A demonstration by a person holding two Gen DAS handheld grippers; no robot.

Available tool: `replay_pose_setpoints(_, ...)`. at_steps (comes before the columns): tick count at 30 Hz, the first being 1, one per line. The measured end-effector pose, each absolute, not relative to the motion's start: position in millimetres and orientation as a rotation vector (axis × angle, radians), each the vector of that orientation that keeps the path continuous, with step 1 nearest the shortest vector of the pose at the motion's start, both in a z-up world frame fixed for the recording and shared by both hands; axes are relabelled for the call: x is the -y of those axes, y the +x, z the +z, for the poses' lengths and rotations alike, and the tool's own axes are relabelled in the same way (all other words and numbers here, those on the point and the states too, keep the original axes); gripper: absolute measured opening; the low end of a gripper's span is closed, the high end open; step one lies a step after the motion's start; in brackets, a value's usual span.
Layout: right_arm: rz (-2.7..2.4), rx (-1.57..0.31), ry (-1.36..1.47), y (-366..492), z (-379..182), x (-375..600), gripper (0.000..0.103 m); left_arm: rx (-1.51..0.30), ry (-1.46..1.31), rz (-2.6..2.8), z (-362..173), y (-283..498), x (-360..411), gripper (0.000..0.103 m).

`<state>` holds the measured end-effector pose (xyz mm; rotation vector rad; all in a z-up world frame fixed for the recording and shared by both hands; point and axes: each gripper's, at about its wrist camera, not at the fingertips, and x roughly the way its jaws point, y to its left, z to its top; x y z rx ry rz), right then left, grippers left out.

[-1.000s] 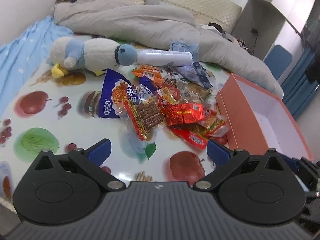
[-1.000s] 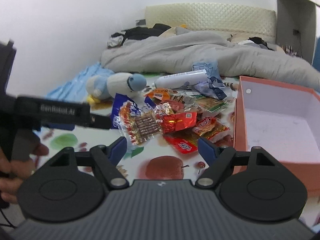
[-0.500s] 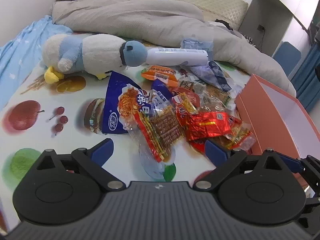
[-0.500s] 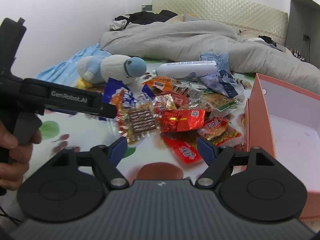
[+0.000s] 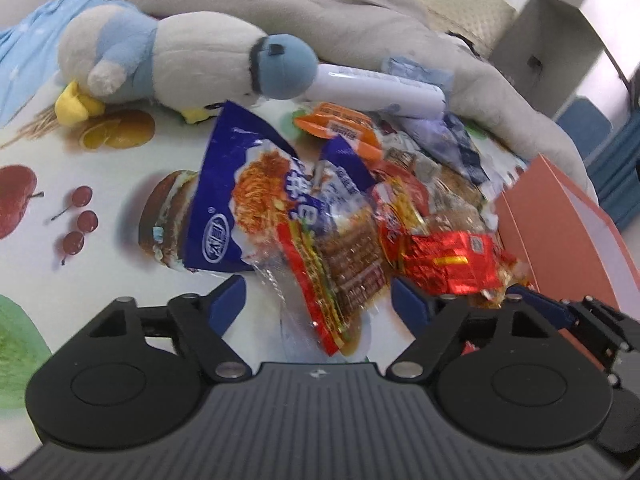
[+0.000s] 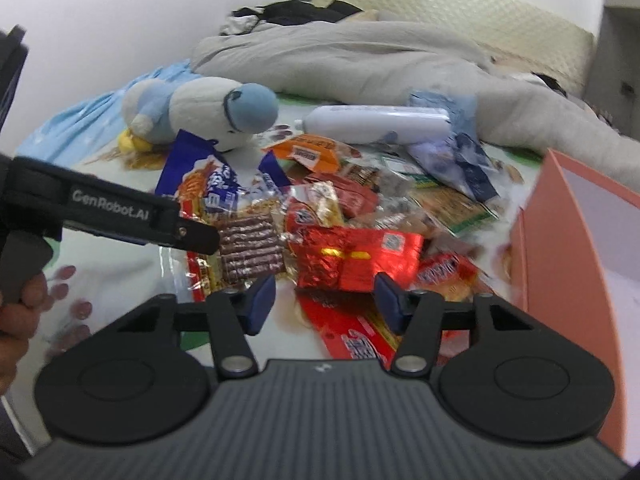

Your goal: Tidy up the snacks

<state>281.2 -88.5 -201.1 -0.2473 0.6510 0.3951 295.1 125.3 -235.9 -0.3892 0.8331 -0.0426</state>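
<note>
A pile of snack packets lies on the fruit-print cloth [image 5: 100, 168]. My left gripper [image 5: 319, 302] hangs low over its near edge with jaws closing. A clear packet of brown bars [image 5: 344, 276] lies between the fingers, and the pads do not press it. To its left is a blue noodle bag [image 5: 224, 208]. My right gripper [image 6: 325, 300] also has closing jaws, just short of a red foil packet [image 6: 356, 256] and above a flat red packet [image 6: 356, 340], gripping nothing. The left gripper's black arm [image 6: 120, 216] crosses the right wrist view.
An open orange box [image 6: 560, 248] with a white inside stands right of the pile, also in the left wrist view [image 5: 560, 240]. Behind the pile lie a blue-and-white plush bird [image 5: 180, 60], a white tube [image 5: 380, 88] and a grey duvet [image 5: 320, 12]. A person's hand [image 6: 20, 308] holds the left gripper.
Both grippers have come forward and down to the pile's near edge, so the packets look much larger. Both pairs of jaws have narrowed.
</note>
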Motion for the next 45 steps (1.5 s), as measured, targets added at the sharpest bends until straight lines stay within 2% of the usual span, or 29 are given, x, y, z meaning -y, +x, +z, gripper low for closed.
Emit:
replay_pose_setpoints(2,0.41,-0.629,-0.278,286,-205,83,0.056,-0.812,-0.439,-0.033,-239,297,-130,0.079)
replay_pose_setpoints(4,0.415,-0.617,-0.325,293,-211,76,0.045,-0.82,-0.487,-0.035,-245,301,-134,0.077)
replay_pose_setpoints(8,0.413,-0.596,-0.394,305,-220,66,0.044,-0.849,-0.519,-0.046,-254,309,-131,0.062)
replay_pose_setpoints(10,0.41,-0.59,-0.429,309,-227,61,0.044,-0.854,-0.532,-0.056,-256,310,-130,0.054)
replay_pose_setpoints(11,0.403,-0.597,-0.462,310,-231,58,0.044,-0.855,-0.548,-0.062,-258,310,-131,0.045)
replay_pose_setpoints(13,0.392,-0.607,-0.522,312,-240,52,0.043,-0.86,-0.58,-0.064,-260,310,-133,0.035)
replay_pose_setpoints(15,0.374,-0.603,-0.568,312,-246,47,0.041,-0.875,-0.6,-0.065,-262,311,-134,0.018)
replay_pose_setpoints(19,0.377,-0.586,-0.584,306,-246,45,0.039,-0.861,-0.647,-0.083,-259,307,-138,0.008)
replay_pose_setpoints(26,0.387,-0.569,-0.569,289,-230,53,0.039,-0.81,-0.671,-0.116,-246,287,-129,0.002)
replay_pose_setpoints(45,0.365,-0.588,-0.48,170,-196,99,0.039,-0.807,-0.631,-0.081,-211,176,-98,0.001)
